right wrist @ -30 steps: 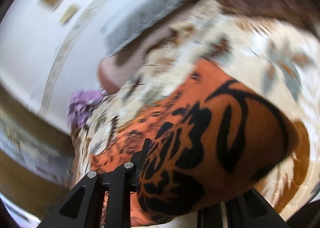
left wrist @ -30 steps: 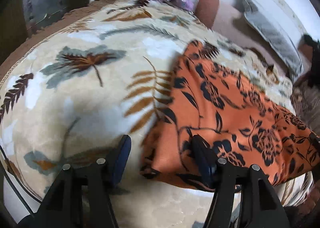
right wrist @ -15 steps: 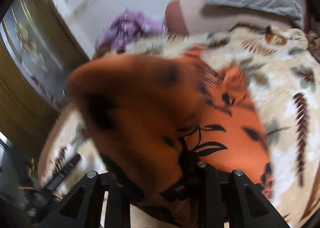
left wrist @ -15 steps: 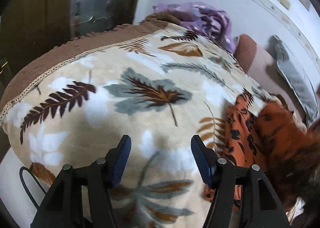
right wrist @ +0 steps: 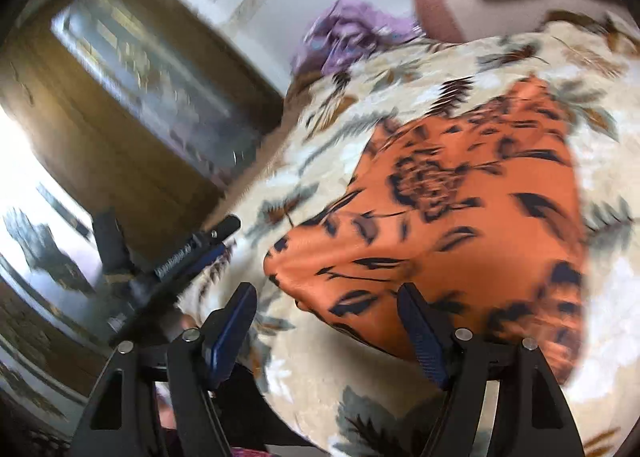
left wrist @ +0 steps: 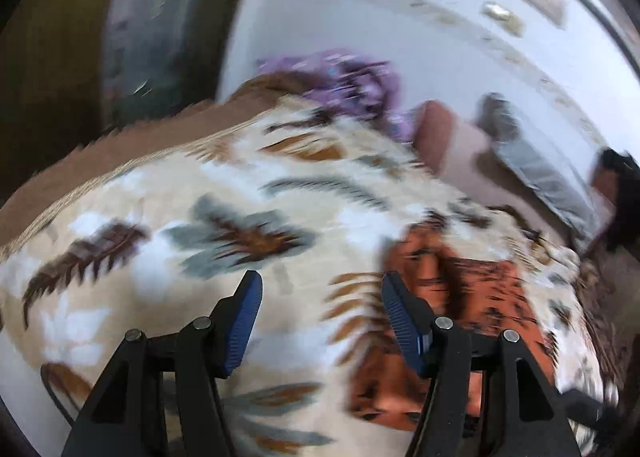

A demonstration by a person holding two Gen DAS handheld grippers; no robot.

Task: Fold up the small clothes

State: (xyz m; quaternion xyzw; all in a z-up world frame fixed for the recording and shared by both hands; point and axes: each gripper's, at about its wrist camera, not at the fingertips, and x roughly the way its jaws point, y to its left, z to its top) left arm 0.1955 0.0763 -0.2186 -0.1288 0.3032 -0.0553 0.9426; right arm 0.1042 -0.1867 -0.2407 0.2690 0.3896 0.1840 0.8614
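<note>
both the left gripper (left wrist: 322, 315) and right gripper (right wrist: 326, 327) gape empty over the silky orange floral garment (right wrist: 460, 225) on plush blanket (left wrist: 168, 281).

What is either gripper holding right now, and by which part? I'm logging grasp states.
Nothing. The left gripper and right gripper are both open; the orange garment lies loose on the blanket.

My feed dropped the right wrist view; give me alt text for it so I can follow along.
The right gripper is open and empty, held just in front of an orange garment with a black floral print that lies on a leaf-patterned blanket. The left gripper shows at left, a purple cloth lies beyond, and the picture is motion-blurred.
</note>
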